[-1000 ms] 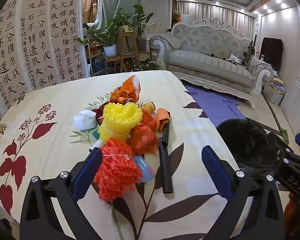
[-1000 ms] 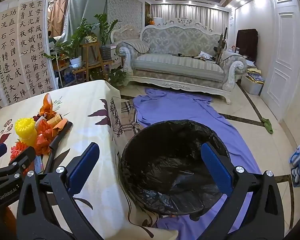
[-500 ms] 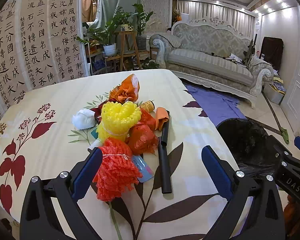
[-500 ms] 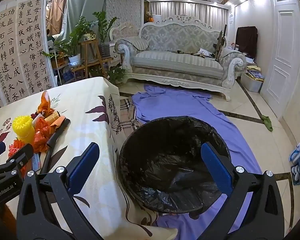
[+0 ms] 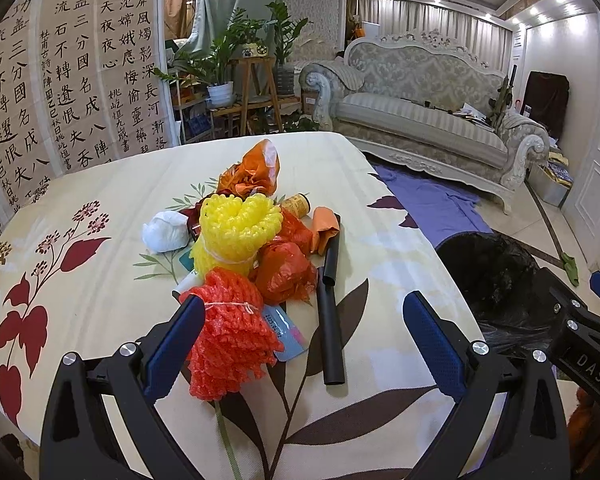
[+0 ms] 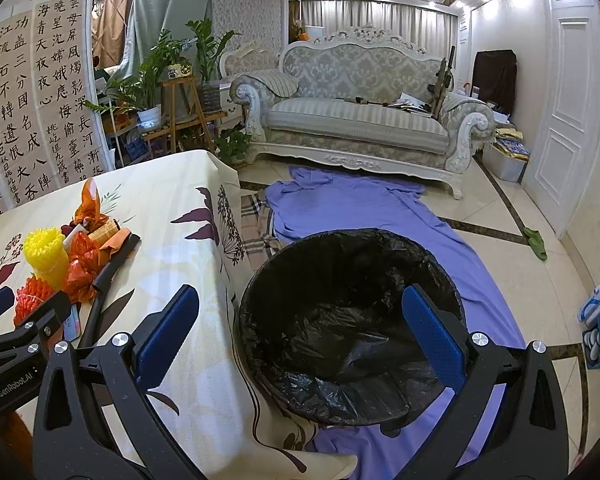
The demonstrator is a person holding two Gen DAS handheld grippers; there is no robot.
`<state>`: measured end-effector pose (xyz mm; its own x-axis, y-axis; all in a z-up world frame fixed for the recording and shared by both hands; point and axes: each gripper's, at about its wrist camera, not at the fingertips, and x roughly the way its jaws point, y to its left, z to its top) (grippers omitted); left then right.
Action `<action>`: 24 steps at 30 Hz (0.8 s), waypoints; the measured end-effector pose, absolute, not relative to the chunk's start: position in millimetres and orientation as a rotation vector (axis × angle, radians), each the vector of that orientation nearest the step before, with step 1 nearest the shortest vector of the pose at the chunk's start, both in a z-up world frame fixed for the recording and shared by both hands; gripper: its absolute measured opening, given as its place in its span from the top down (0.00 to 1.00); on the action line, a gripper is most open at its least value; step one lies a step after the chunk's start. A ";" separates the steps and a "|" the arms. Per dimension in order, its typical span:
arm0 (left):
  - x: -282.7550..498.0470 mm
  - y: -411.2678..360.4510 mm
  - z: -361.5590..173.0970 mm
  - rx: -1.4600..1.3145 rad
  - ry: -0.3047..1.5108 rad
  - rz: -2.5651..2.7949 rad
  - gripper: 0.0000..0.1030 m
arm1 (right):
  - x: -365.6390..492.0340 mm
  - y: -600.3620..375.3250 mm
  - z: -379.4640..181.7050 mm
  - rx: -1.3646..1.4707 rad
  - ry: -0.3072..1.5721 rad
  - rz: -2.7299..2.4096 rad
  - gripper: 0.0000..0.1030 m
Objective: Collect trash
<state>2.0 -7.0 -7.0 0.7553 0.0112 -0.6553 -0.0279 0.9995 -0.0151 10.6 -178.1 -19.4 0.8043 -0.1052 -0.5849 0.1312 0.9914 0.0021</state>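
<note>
A heap of trash lies on the flowered tablecloth (image 5: 100, 292): an orange-red foam net (image 5: 230, 340) nearest me, a yellow foam net (image 5: 236, 236), crumpled orange bags (image 5: 286, 270), a white wad (image 5: 166, 232), a black tube (image 5: 330, 300) and a blue-white wrapper (image 5: 286, 330). My left gripper (image 5: 310, 342) is open low over the table's near edge, its left fingertip beside the orange-red net. My right gripper (image 6: 300, 330) is open above the black-lined trash bin (image 6: 352, 336), which stands on the floor to the right of the table. Nothing is held.
A purple cloth (image 6: 360, 208) is spread on the tiled floor behind the bin, with a pale sofa (image 6: 360, 120) beyond it. Potted plants (image 5: 224, 80) and a calligraphy screen (image 5: 60, 92) stand behind the table. Slippers (image 6: 598, 324) lie at the right.
My left gripper has crept slightly forward toward the trash heap. My right gripper has drifted a little over the bin. Both stay open.
</note>
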 end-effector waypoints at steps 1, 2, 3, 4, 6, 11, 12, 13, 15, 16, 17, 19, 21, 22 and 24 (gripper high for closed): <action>1.9 -7.0 -7.0 -0.024 0.714 0.022 0.06 | 10.8 -177.9 -20.2 0.045 0.624 -0.127 0.04; 2.0 -7.0 -7.5 -0.025 0.714 0.022 0.06 | 10.9 -177.8 -20.1 0.044 0.625 -0.127 0.04; 1.9 -7.0 -7.2 -0.024 0.713 0.021 0.06 | 10.8 -177.8 -19.7 0.042 0.625 -0.127 0.04; 1.9 -7.0 -7.5 -0.024 0.714 0.021 0.06 | 10.8 -177.7 -20.0 0.042 0.625 -0.127 0.04; 1.9 -6.9 -7.3 -0.024 0.714 0.021 0.06 | 10.8 -178.1 -20.8 0.044 0.626 -0.127 0.04; 2.9 -6.4 -9.7 -0.024 0.717 0.021 0.06 | 11.3 -180.2 -22.4 0.050 0.632 -0.128 0.04; 2.7 -6.5 -9.0 -0.024 0.716 0.021 0.06 | 11.3 -180.2 -22.7 0.051 0.633 -0.128 0.04; 2.8 -6.5 -8.9 -0.024 0.716 0.021 0.06 | 11.6 -180.2 -22.2 0.049 0.632 -0.128 0.04; 2.8 -6.5 -9.1 -0.025 0.718 0.020 0.06 | 11.4 -180.3 -22.8 0.050 0.633 -0.129 0.04; 3.0 -6.2 -10.2 -0.025 0.719 0.020 0.06 | 11.6 -180.9 -22.3 0.050 0.634 -0.129 0.04; 3.2 -6.1 -10.9 -0.025 0.720 0.021 0.06 | 11.4 -180.7 -23.2 0.051 0.635 -0.129 0.04; 3.5 -5.9 -11.9 -0.025 0.721 0.020 0.06 | 11.9 -182.2 -22.3 0.054 0.638 -0.130 0.04; 3.4 -5.8 -12.3 -0.025 0.721 0.020 0.06 | 12.0 -182.3 -22.1 0.054 0.638 -0.131 0.04; 3.5 -5.9 -11.9 -0.026 0.721 0.019 0.06 | 12.0 -182.7 -22.3 0.055 0.639 -0.131 0.04; 3.6 -6.0 -12.0 -0.024 0.722 0.020 0.06 | 12.2 -182.8 -22.5 0.057 0.640 -0.131 0.04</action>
